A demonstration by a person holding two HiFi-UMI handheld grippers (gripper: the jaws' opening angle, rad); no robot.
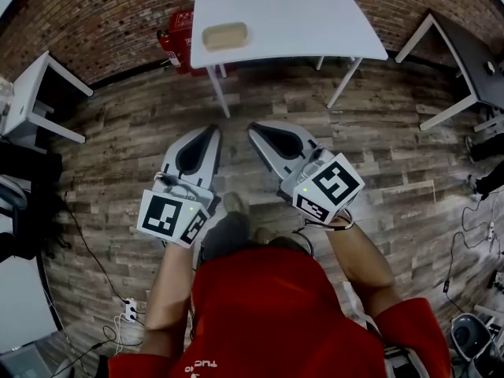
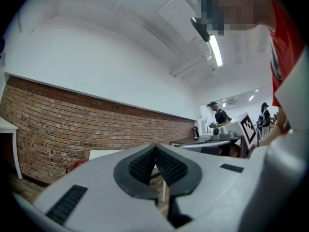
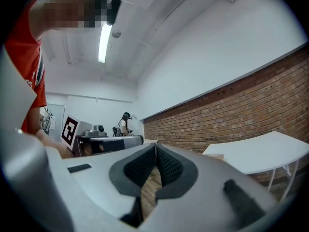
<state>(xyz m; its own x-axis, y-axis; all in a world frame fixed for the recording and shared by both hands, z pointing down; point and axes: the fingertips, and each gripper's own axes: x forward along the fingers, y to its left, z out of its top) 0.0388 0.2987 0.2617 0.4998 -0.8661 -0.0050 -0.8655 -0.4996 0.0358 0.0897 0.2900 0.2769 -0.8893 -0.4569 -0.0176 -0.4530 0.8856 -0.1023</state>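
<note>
Nearest the camera, a person in a red shirt (image 1: pixel 268 313) is standing on a grey-brown wood-plank floor (image 1: pixel 394 156), one shoe (image 1: pixel 235 203) showing between the forearms, and is holding both tools out ahead. The grey-and-white left gripper (image 1: pixel 211 132), carrying its cube with square black-and-white markers (image 1: pixel 167 217), is pointing toward the far side. In the left gripper view its ribbed black pads (image 2: pixel 142 166) are meeting at the tip with nothing between them. The matching right gripper (image 1: pixel 257 131), bearing its own marker cube (image 1: pixel 331 186), is lying just right of it, the two tips near each other but apart. In the right gripper view its jaws are likewise pressing together on nothing, only floor showing through the gap below them. Both tools are hovering over the floor and touching no object. Farther off, a white rectangular table (image 1: pixel 299 14) on thin white legs is standing against a red brick wall (image 1: pixel 102 14). A tan oblong pad (image 1: pixel 225 35) with rounded corners is lying on the left part of the tabletop, well apart from both grippers. Judged from this arrangement, the handling is at its very start: neither tool is carrying anything, and the pad is sitting untouched and out of reach. A red fire extinguisher (image 1: pixel 175 42) is resting at the foot of the wall, just left of the table.
</note>
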